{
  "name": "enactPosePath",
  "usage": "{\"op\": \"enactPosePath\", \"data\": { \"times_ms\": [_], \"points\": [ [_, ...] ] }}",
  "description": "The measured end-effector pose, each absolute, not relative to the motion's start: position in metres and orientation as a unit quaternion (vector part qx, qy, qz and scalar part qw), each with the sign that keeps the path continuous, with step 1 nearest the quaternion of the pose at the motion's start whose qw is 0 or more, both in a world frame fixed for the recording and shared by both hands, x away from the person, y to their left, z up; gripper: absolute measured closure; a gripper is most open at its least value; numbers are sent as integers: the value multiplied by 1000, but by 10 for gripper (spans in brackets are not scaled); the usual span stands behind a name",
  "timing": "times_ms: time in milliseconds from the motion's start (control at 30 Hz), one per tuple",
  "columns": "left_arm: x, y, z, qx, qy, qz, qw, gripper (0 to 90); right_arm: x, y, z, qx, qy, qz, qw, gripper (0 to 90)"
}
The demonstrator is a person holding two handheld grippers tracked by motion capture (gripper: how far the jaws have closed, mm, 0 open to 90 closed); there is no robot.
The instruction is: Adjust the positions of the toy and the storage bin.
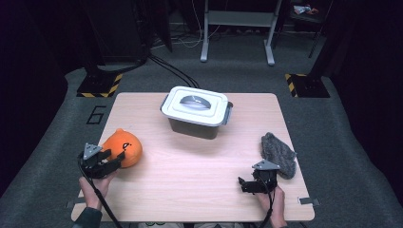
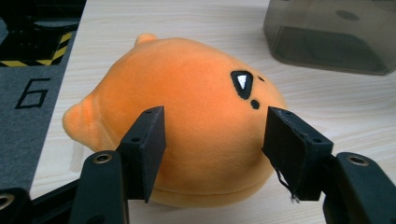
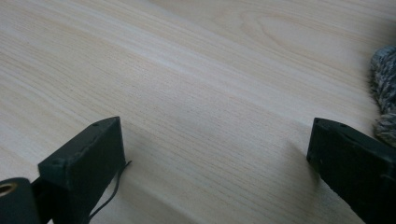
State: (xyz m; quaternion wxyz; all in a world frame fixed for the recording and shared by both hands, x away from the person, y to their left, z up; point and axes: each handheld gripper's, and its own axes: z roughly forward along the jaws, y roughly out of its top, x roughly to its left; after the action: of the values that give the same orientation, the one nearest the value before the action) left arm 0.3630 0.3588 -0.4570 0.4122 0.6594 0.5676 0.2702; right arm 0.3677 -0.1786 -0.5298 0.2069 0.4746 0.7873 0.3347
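1. Jaws of the left gripper (image 2: 212, 140) stand part open on either side of the orange plush toy (image 2: 182, 126); the toy's rounded body sits between the two flat black pads; whether the pads press into the fabric or only flank it I cannot tell; in the high view the left gripper (image 1: 110, 159) meets the toy (image 1: 122, 147) near the table's left edge.
2. Plush toy: soft, short-piled, dome-shaped, with small stubby lobes at its far and left sides and a black triangular eye mark with dots; it rests on the table.
3. Right gripper (image 3: 217, 163): its jaws are spread wide with bare wood between them, gripping nothing; in the high view the right gripper (image 1: 247, 184) lies low near the front right of the table, held by a hand (image 1: 270, 203).
4. Grey knitted cloth (image 1: 279, 153): coarse, woolly, bunched into a long lump just beyond the right gripper; its edge shows at the right of the right gripper view (image 3: 385, 100).
5. Storage box (image 1: 196, 113): smoky translucent walls, white rounded-rectangle lid, grey side latches; it stands at the far middle, well apart from both grippers.
6. Table (image 1: 190, 180): pale wood-grain top, smooth, with rounded corners.
7. Room: dark grey carpet; yellow-black hazard tape (image 1: 100, 85) by the stand feet; a number six (image 1: 96, 114) marked on the floor left of the table.
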Motion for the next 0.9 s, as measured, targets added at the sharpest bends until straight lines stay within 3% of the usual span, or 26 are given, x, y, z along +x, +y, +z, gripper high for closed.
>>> {"op": "enactPosePath", "data": {
  "times_ms": [500,900],
  "points": [
    [355,304,-444,722,486,237,431,224,368,-179,-530,474,788,335,207,33],
    [348,258,-458,769,431,202,428,166,368,-179,-530,473,788,335,207,32]
  ]
}}
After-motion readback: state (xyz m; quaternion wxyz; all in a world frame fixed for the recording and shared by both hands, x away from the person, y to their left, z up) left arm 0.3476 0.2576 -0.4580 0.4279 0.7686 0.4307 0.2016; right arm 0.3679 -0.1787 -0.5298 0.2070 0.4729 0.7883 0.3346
